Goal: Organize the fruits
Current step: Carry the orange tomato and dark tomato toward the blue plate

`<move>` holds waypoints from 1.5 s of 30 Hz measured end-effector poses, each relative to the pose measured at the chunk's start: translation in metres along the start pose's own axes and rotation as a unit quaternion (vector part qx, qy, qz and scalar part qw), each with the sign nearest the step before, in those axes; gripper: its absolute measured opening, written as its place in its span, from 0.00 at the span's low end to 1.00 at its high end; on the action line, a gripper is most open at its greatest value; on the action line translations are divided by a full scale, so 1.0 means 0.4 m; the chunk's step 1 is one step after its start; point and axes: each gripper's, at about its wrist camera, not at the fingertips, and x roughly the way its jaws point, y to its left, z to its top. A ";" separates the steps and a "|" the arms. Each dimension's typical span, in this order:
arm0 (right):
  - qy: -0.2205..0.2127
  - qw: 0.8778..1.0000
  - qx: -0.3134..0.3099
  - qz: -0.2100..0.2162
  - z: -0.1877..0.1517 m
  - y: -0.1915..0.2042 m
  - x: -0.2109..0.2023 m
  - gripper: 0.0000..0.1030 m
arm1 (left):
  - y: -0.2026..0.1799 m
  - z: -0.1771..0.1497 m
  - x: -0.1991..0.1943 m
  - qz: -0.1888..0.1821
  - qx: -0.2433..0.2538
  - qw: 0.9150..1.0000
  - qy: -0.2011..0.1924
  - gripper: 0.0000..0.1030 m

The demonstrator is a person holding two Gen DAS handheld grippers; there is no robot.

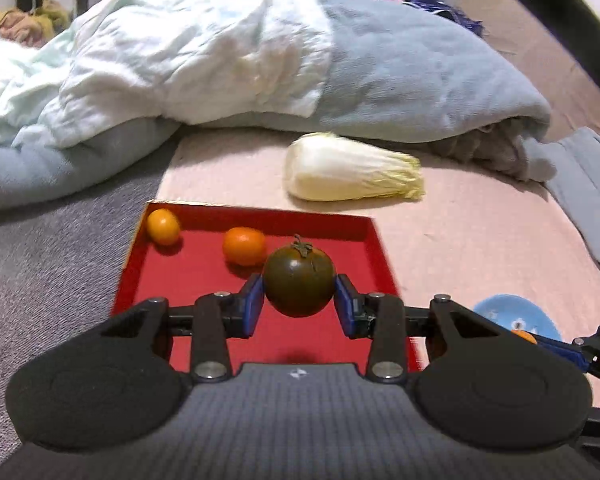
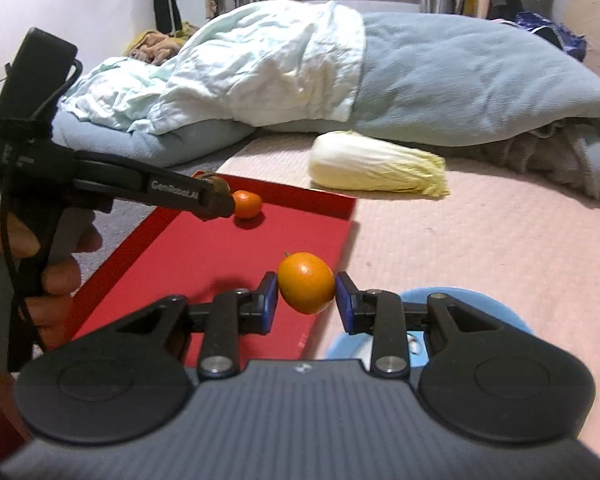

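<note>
Red tray (image 1: 204, 280) on the bed sits under your left gripper (image 1: 299, 304), clamped on the dark tomato (image 1: 299, 282); release high and it rolls into the oranges. Your right gripper (image 2: 306, 300) pinches a kumquat (image 2: 306, 282) over the tray's edge; a slip there sends it onto the bedding.

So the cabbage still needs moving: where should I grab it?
Grip the napa cabbage across its firm white stem end, coming from above. It lies on its side on the bed, stem end left; the leafy yellow tip at right looks loose. It may be too wide for the fingers.
</note>
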 end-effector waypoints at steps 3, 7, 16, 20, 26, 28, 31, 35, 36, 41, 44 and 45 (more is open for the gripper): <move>-0.008 1.000 0.009 -0.011 -0.013 -0.029 -0.038 0.33 | -0.038 0.002 -0.014 -0.008 0.011 1.000 -0.005 0.43; -0.017 0.999 0.020 -0.029 -0.029 -0.074 -0.092 0.33 | -0.088 -0.002 -0.034 -0.021 0.014 1.000 -0.007 0.43; -0.038 0.996 0.055 -0.064 -0.063 -0.178 -0.194 0.33 | -0.217 -0.030 -0.069 -0.055 0.046 0.997 -0.010 0.43; -0.038 0.995 0.061 -0.071 -0.083 -0.208 -0.214 0.33 | -0.254 -0.033 -0.066 -0.066 0.051 0.997 -0.008 0.43; -0.035 0.994 0.072 -0.074 -0.103 -0.234 -0.225 0.33 | -0.310 -0.034 -0.056 -0.078 0.070 0.994 -0.005 0.43; -0.034 0.994 0.073 -0.072 -0.106 -0.238 -0.226 0.33 | -0.328 -0.035 -0.049 -0.081 0.076 0.994 -0.003 0.43; -0.032 0.994 0.075 -0.070 -0.110 -0.247 -0.224 0.33 | -0.351 -0.040 -0.033 -0.086 0.083 0.993 0.003 0.43; -0.030 0.994 0.079 -0.076 -0.120 -0.268 -0.213 0.33 | -0.375 -0.049 -0.017 -0.091 0.085 0.992 0.014 0.43; -0.029 0.993 0.078 -0.078 -0.126 -0.272 -0.208 0.33 | -0.383 -0.052 -0.015 -0.095 0.087 0.992 0.014 0.43; -0.021 0.993 0.079 -0.086 -0.165 -0.291 -0.170 0.33 | -0.416 -0.089 0.008 -0.103 0.114 0.988 0.030 0.43; -0.022 0.992 0.090 -0.085 -0.187 -0.313 -0.140 0.34 | -0.422 -0.117 0.020 -0.100 0.126 0.986 0.046 0.43; -0.023 0.992 0.093 -0.084 -0.191 -0.319 -0.131 0.34 | -0.423 -0.127 0.025 -0.100 0.129 0.985 0.053 0.43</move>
